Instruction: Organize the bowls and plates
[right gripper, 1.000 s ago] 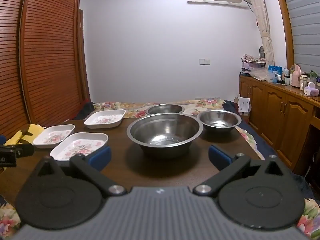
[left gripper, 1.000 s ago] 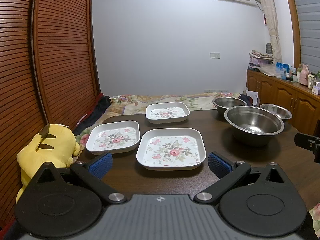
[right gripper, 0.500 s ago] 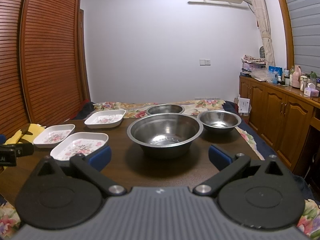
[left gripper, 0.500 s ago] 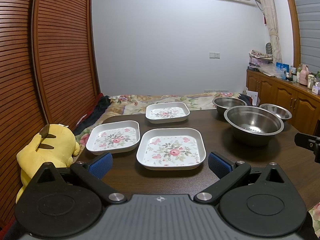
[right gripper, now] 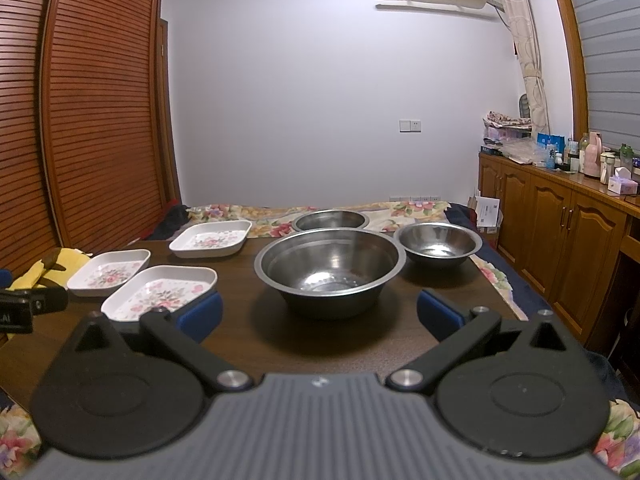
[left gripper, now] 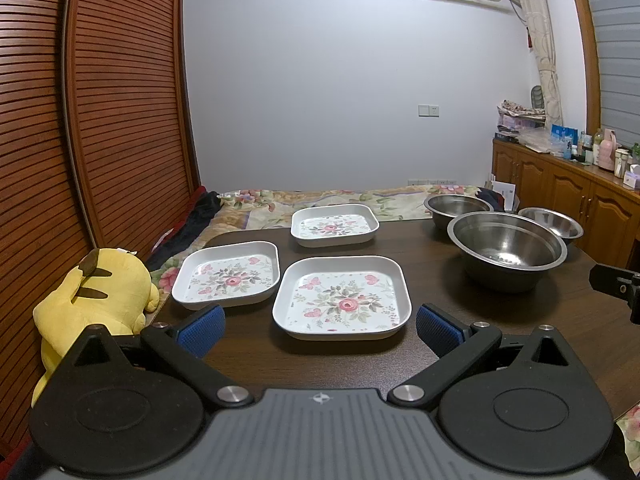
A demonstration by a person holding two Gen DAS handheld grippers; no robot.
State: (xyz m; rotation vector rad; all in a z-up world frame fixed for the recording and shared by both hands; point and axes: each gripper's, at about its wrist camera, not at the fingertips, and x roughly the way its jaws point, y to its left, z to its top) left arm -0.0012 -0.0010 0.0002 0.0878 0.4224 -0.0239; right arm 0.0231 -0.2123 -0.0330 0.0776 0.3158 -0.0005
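Left gripper (left gripper: 318, 330): jaws wide apart, holding nothing, low over the near table edge, aimed at the nearest plate.
Right gripper (right gripper: 318, 314): jaws wide apart, holding nothing, aimed at the big bowl.
Table (left gripper: 460, 280): dark brown wood.
Nearest plate (left gripper: 342, 298): white, square with rounded corners, pink flower print, lying flat, face up; 1 edge faces the left gripper.
Left plate (left gripper: 228, 274): same pattern, just beside the nearest plate, turned slightly.
Far plate (left gripper: 334, 225): same pattern, smaller-looking, long side across the view.
Big bowl (right gripper: 328, 270): shiny steel, upright, open side up, right half of table.
Right bowl (right gripper: 438, 242): smaller, steel, upright.
Far bowl (right gripper: 330, 220): steel, behind the big bowl, at the far edge.
Plush toy (left gripper: 90, 292): yellow, beside the table's left edge.
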